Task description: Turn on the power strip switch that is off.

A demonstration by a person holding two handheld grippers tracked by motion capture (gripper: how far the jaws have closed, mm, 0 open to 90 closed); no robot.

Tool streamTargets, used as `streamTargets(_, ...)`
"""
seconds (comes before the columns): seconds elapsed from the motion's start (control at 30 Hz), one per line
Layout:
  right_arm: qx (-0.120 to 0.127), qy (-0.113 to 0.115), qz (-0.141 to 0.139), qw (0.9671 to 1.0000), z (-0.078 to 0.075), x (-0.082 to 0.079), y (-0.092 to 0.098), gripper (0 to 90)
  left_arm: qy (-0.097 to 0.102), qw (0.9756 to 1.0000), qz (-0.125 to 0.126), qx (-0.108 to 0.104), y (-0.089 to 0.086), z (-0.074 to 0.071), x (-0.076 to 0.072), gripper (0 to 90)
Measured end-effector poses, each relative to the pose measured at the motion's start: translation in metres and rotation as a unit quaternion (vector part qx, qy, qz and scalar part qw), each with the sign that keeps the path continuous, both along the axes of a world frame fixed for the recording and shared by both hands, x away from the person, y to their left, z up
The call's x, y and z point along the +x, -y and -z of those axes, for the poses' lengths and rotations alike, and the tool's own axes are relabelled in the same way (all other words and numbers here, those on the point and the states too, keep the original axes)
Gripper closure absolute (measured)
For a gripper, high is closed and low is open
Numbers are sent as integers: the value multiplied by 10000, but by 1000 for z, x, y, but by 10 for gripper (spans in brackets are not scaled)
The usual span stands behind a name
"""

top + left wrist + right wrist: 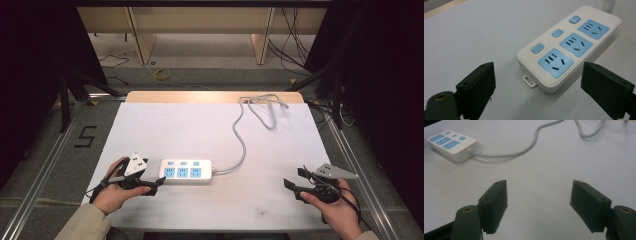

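Power strip (186, 171), white with three pale blue sockets and three small blue switches, lies flat on a white table (165, 125), near its front edge and left of centre. Its grey cord (243, 145) leaves the right end, curves toward the back of the table and ends in loose loops near the far edge.

Two hand-held grippers come in from the bottom of the high view. The left gripper (156, 184) sits just beside the strip's left end, pointing at it. In the left gripper view its jaws stand wide apart and hold nothing; the near end of the strip, with a small hanging tab, lies between and just beyond them, not yet touched. The right gripper (294, 180) hovers well apart from the strip, over bare table at the right. In the right gripper view its jaws are also spread wide and empty, with the strip and cord far off at the upper left.

Judging from this, the work is at the approach step: the left gripper is lining up on the strip's end and no grasp has begun. The next move likely calls for easing forward until the jaws flank the strip's short end, then closing squarely on its smooth sides so it does not slip or pivot.
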State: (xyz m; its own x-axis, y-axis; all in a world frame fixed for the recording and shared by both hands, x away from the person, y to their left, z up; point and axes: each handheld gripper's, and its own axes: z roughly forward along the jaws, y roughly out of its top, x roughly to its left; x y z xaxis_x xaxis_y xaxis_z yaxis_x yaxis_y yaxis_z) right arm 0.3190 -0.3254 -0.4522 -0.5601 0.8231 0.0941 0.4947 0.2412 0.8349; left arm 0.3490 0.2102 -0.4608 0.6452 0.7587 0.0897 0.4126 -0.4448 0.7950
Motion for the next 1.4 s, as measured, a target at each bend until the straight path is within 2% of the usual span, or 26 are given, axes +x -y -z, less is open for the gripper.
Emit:
streamTargets(0.13, 11, -9, -44, 10000, 0, 0, -1, 301, 39, 10000, -63, 53, -1, -3, -1, 202)
streamTargets(0.2, -6, -17, -65, 10000, 0, 0, -1, 301, 87, 9999, -82, 66, -2, -4, -2, 317)
streamTargets(0.23, 1, -11, -62, 10000, 0, 0, -1, 301, 98, 9999, -43, 94, -2, -6, -2, 479)
streamTargets(0.27, 1, -11, -62, 10000, 0, 0, -1, 301, 126, 9998, -57, 120, -2, -7, -2, 479)
streamTargets(0.3, -5, -12, -58, 10000, 0, 0, -1, 301, 164, 9997, -54, 192, -3, -9, -2, 660)
streamTargets(0.33, -7, -25, -60, 10000, 0, 0, -1, 301, 204, 9995, -49, 220, -3, -10, -2, 737)
streamTargets(0.37, -7, -33, -59, 10000, 0, 0, -1, 301, 196, 9995, -74, 227, -4, -12, -2, 801)
streamTargets(0.4, -7, -33, -59, 10000, 0, 0, -1, 301, 157, 9995, -87, 242, -5, -14, -2, 801)
streamTargets(0.47, -9, -29, -68, 10000, 0, 1, -1, 301, 48, 9996, -193, 182, -7, -16, -2, 891)
streamTargets(0.67, -54, -47, -99, 9999, 0, 1, -2, 302, -81, 9994, -314, 147, -5, -21, 0, 897)
streamTargets(0.93, -59, -69, -105, 9999, 1, 0, -3, 302, -243, 9995, -172, 120, 4, -25, 5, 897)
streamTargets(1.4, -104, -83, -130, 9998, 1, 1, -3, 308, -338, 9992, -140, 168, 9, -25, 13, 897)
